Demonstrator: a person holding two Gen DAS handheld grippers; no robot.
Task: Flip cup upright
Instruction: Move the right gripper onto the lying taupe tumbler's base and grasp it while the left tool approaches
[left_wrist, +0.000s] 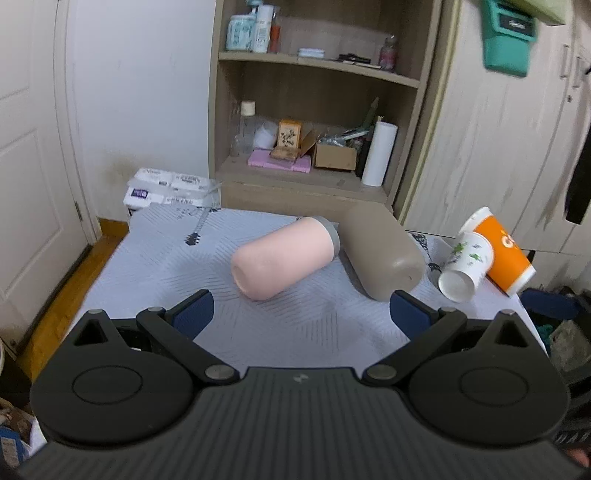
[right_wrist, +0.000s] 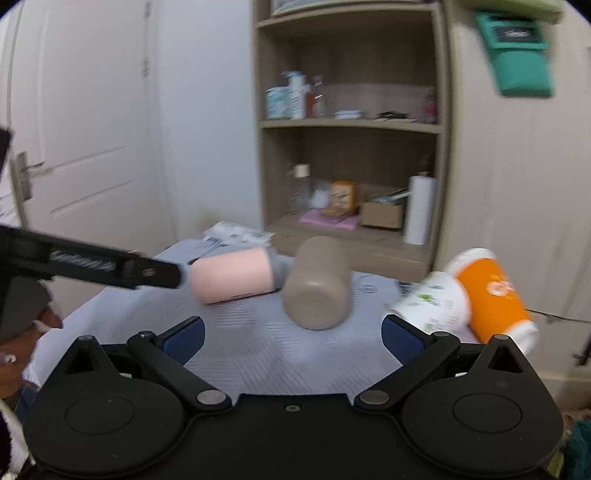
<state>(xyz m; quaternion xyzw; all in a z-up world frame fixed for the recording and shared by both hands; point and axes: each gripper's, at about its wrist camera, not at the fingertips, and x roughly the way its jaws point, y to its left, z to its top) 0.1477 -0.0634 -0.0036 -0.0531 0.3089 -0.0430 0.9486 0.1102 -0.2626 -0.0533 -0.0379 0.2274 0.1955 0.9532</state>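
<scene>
Several cups lie on their sides on a pale patterned table (left_wrist: 295, 325). A pink cup (left_wrist: 284, 256) with a grey rim lies in the middle, and a taupe cup (left_wrist: 384, 251) lies to its right. A white paper cup (left_wrist: 465, 266) and an orange paper cup (left_wrist: 502, 254) lie at the right edge. My left gripper (left_wrist: 301, 310) is open and empty, just in front of the pink and taupe cups. My right gripper (right_wrist: 293, 338) is open and empty, in front of the taupe cup (right_wrist: 317, 284). The right wrist view also shows the pink cup (right_wrist: 232, 277), the white cup (right_wrist: 432, 302), the orange cup (right_wrist: 495, 295) and the left gripper's finger (right_wrist: 110, 267) reaching toward the pink cup.
A wooden shelf unit (left_wrist: 314, 110) with bottles, boxes and a paper roll stands behind the table. White packets (left_wrist: 170, 186) lie at the table's back left. A white door (left_wrist: 29, 147) is at left and a pale wardrobe (left_wrist: 509, 147) at right. A teal holder (left_wrist: 508, 37) hangs top right.
</scene>
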